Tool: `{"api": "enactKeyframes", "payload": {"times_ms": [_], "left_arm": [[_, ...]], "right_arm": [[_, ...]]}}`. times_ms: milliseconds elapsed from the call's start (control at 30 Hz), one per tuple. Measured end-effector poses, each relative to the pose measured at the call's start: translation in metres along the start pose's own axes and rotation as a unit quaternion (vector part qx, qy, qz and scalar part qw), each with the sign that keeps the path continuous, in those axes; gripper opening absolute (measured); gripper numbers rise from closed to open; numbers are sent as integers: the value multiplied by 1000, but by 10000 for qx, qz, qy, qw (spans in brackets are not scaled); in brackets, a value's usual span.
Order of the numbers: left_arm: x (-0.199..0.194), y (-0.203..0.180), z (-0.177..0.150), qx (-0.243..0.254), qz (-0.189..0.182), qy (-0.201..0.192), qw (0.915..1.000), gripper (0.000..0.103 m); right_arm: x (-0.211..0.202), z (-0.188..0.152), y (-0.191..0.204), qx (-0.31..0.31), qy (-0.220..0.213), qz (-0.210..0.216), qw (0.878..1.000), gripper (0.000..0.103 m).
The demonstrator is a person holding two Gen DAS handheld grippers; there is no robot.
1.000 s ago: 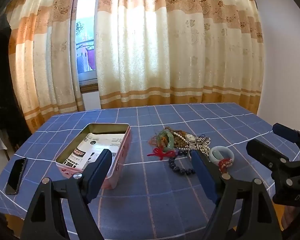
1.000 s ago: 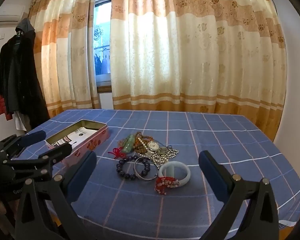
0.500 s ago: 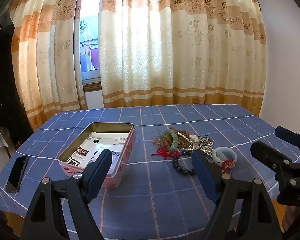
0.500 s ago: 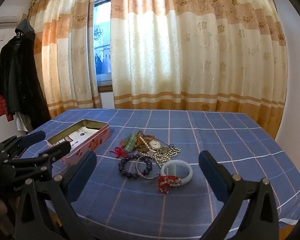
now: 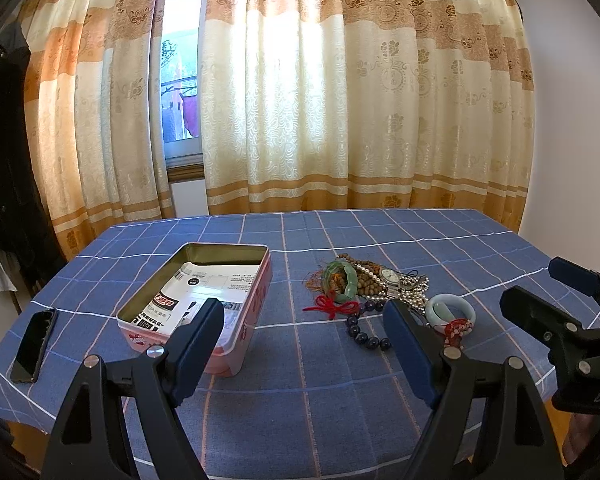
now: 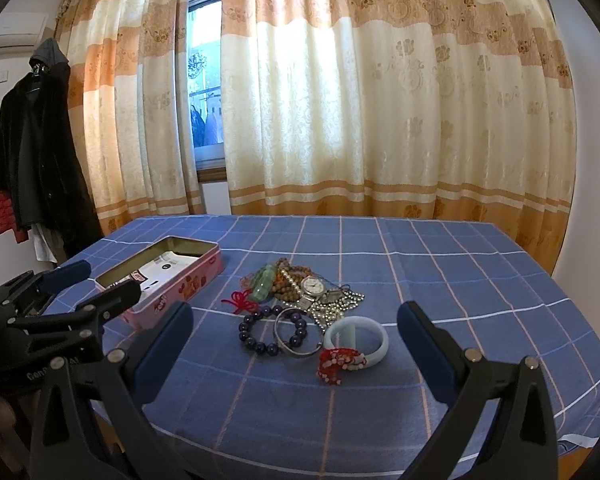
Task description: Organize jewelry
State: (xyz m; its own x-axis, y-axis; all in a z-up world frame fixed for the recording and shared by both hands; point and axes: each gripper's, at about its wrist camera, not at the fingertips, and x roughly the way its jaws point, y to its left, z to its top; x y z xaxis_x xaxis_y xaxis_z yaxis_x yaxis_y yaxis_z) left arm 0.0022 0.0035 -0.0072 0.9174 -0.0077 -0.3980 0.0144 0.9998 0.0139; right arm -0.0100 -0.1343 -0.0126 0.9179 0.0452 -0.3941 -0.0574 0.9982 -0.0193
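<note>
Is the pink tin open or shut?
Open: the pink tin has no lid on, and printed paper shows inside; no jewelry in it.

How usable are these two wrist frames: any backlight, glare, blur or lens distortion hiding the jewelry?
Left wrist view: sharp, strong fisheye bowing at the edges, curtains backlit and washed out; its own right finger covers part of the jewelry pile. Right wrist view: same backlight, dark corner vignette, pile unobstructed and in focus on the blue tablecloth.
</note>
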Motion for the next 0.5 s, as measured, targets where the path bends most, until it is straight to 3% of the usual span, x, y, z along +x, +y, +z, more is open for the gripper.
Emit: {"api": "enactKeyframes", "payload": {"times_ms": [500], "left_arm": [[0,2,-1,-8,5,-4,10000,82]], "right_arm": [[0,0,0,21,26,14,10000,103]]}}
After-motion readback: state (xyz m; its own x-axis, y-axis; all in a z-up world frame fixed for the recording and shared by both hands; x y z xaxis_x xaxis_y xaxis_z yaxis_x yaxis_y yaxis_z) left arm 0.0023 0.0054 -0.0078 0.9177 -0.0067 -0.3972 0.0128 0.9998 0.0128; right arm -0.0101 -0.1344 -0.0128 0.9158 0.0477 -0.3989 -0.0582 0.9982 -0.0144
